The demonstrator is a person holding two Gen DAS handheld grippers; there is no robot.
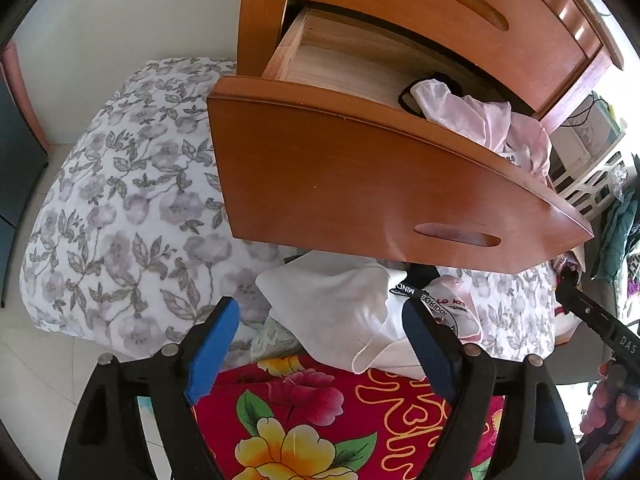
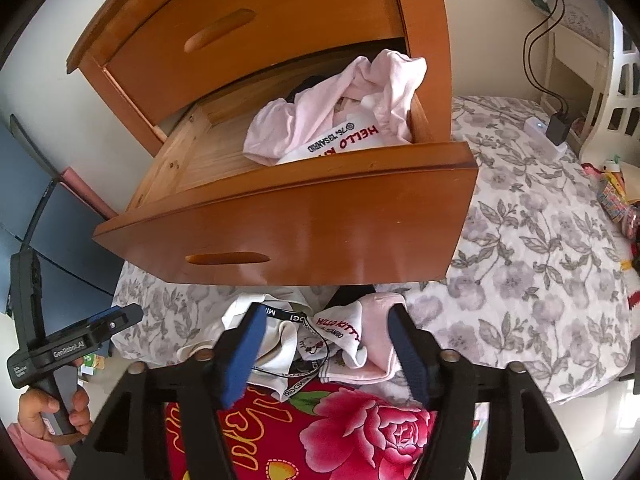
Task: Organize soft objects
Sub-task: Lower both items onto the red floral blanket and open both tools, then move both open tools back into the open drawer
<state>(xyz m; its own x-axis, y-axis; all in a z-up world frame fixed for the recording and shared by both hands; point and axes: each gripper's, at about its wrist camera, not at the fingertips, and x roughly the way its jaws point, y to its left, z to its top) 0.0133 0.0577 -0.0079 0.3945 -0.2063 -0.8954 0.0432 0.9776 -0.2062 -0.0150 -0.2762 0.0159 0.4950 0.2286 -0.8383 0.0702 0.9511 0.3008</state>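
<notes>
Sorting stage: one pink garment (image 2: 328,120) already lies in the open drawer (image 2: 288,236); a small heap waits on the floral sheet (image 2: 540,260) below the drawer front.
Left gripper (image 1: 320,344): jaws spread wide, nothing between the pads – it hovers over a white cloth (image 1: 340,304) at the heap's left side.
Right gripper (image 2: 324,348): jaws also apart and empty, poised above a pink-and-white printed piece (image 2: 352,332) with a black lettered strap (image 2: 288,314) across it.
Heap position: on the bed, partly tucked under the overhanging drawer front, touching the red flowered blanket (image 2: 360,432).
Likely step: picking the next piece – probably one gripper per item.
Doing it well: lower each gripper until the pads straddle a thick fold, not a loose edge, then close firmly.
Watch for: the strap tangling and dragging neighbours along.
Clearance: pull the piece back from under the drawer front before lifting it over the rim.
Placement: bare wood shows at the drawer's left side, so drop it there.
</notes>
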